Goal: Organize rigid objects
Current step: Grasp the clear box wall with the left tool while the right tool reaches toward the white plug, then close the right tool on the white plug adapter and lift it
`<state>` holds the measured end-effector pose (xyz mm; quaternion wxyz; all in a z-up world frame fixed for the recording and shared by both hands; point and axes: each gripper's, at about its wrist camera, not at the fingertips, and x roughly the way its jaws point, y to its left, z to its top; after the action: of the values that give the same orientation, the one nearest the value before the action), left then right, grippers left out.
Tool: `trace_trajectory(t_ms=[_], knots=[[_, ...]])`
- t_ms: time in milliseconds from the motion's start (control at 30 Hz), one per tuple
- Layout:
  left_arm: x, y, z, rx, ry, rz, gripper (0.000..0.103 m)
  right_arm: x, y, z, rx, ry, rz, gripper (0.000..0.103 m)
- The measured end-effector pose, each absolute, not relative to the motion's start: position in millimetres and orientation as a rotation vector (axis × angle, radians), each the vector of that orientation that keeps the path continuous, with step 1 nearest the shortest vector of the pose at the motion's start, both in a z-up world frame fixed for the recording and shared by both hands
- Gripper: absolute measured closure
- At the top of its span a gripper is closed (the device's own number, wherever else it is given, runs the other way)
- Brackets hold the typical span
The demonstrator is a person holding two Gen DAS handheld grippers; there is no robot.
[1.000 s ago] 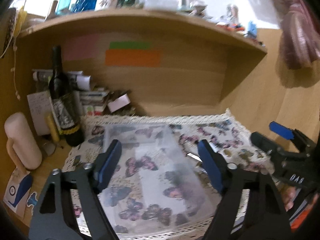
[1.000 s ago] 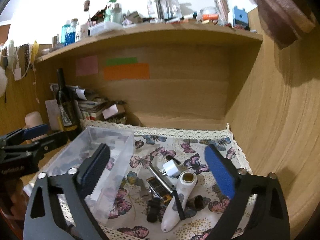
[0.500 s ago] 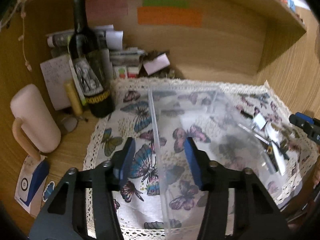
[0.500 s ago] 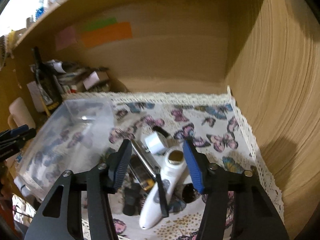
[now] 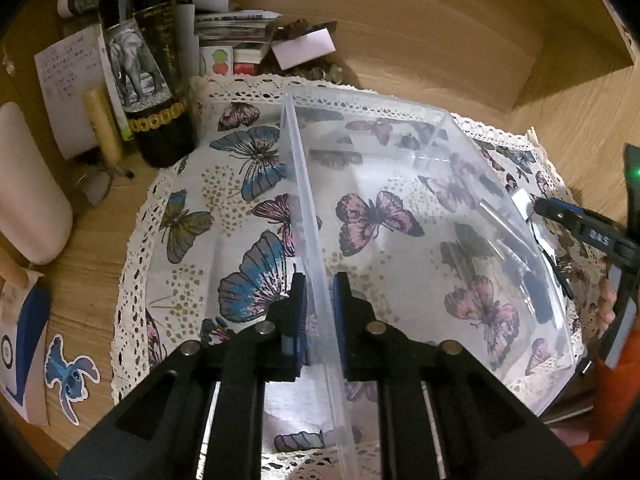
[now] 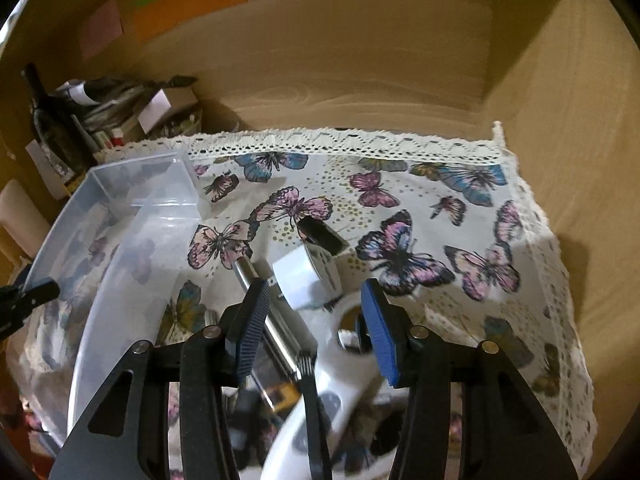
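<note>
Nothing is in the clear rectangular plastic bin [image 5: 420, 208] yet, so by my read you're at the very start: it sits empty on the butterfly-print lace-edged cloth [image 6: 460, 216], and all the sorting is left. Your left gripper [image 5: 319, 292] is clamped on the bin's near wall, one pad inside and one outside, so that's your anchor. Your right gripper [image 6: 316, 320] has just been closing; its jaws stand part-way apart over the pile, on either side of the round head of the long white plastic handheld device [image 6: 340, 368], and I can't tell if the pads are pressing on it yet. Beside it lie a white square plug adapter [image 6: 298, 276], a shiny metal rod [image 6: 264, 312] and a small black block [image 6: 320, 236], all on the cloth just right of the bin. The left wrist view alone shows the clamp on the wall, plus the dark glass wine bottle with the elephant label [image 5: 148, 64] standing off the cloth's far-left corner, near the bin. The right wrist view alone shows the pile clearly; from the left it's only a blur through the plastic.
</note>
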<state>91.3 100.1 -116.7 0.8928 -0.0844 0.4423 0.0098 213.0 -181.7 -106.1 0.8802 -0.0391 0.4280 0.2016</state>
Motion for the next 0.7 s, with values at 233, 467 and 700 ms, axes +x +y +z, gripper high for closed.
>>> trace_trajectory(t_ms=[233,467,700], knots=[[92,101,-117,-0.161,0.914,0.014,0.09,242,-161,-129,-0.152,0.975,0.43,0.058],[92,102,-118,-0.152,0.91,0.01,0.09,244,-158,-133,-0.15,0.971,0.426,0.063],[92,102,-117,-0.153,0.909,0.01,0.09,225,-157,-100,-0.129,0.876,0.434,0.064]])
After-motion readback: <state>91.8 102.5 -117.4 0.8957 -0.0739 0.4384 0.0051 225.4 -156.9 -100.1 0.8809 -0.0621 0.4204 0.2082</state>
